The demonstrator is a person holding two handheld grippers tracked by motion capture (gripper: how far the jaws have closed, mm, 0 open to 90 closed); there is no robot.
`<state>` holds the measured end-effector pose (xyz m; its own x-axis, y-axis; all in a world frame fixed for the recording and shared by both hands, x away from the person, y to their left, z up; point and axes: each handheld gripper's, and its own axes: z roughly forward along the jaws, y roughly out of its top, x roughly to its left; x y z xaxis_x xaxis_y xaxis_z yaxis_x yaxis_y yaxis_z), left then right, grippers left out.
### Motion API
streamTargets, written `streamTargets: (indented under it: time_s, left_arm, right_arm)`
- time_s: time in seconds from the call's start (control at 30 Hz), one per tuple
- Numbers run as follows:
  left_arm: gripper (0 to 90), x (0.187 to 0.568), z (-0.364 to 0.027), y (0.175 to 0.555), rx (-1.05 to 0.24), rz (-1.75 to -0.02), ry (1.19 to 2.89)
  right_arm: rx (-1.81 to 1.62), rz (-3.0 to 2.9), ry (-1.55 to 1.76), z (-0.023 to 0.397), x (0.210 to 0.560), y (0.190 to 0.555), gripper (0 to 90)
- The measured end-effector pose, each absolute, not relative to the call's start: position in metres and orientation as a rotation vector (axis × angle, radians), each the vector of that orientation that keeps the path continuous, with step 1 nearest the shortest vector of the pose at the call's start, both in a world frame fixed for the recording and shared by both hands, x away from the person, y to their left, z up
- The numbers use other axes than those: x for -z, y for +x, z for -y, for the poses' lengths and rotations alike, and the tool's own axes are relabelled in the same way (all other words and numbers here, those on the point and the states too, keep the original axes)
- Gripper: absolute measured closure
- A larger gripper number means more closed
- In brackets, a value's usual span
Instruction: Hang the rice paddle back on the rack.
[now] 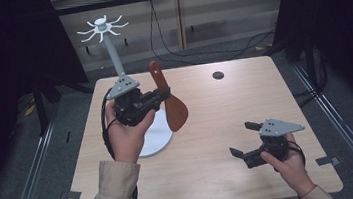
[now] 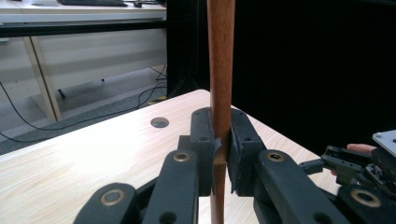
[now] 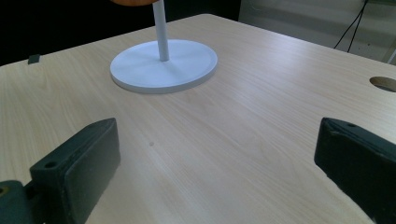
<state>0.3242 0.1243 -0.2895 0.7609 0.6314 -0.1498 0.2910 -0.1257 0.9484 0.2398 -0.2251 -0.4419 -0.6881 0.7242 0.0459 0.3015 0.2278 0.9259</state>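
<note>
My left gripper (image 1: 164,95) was pinching the wooden spatula (image 1: 169,100) by its handle, pads pressed on both sides of the shaft w/ no gap showing in the left gripper view (image 2: 220,140). The spatula stood near upright, held above the table (image 1: 219,140), broad blade low and handle end high, just in front of the white stand (image 1: 114,56) w/ its hooked top.

Right gripper (image 1: 247,139) sat low near the table's right front, jaws spread wide, nothing btwn them; its own view looked across bare wood to the stand's round base (image 3: 163,65).

My read: light, stiff, one solid piece of wood, not fragile. Smooth finish, so prob. a bit slick in hard pads, and blade-heavy, so it might pivot. Grip sat about mid-handle; closer to the blade would've swung less, but left less handle free for a hook.
</note>
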Motion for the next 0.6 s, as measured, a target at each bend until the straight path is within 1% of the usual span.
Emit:
streamTargets:
  time_s: [0.6]
  left_arm:
    - [82.6, 0.262, -0.134, 0.335, -0.395, -0.742, 1.715]
  right_arm:
    - [-1.448, -2.123, 0.946, 0.225, 0.445, 0.241, 0.2]
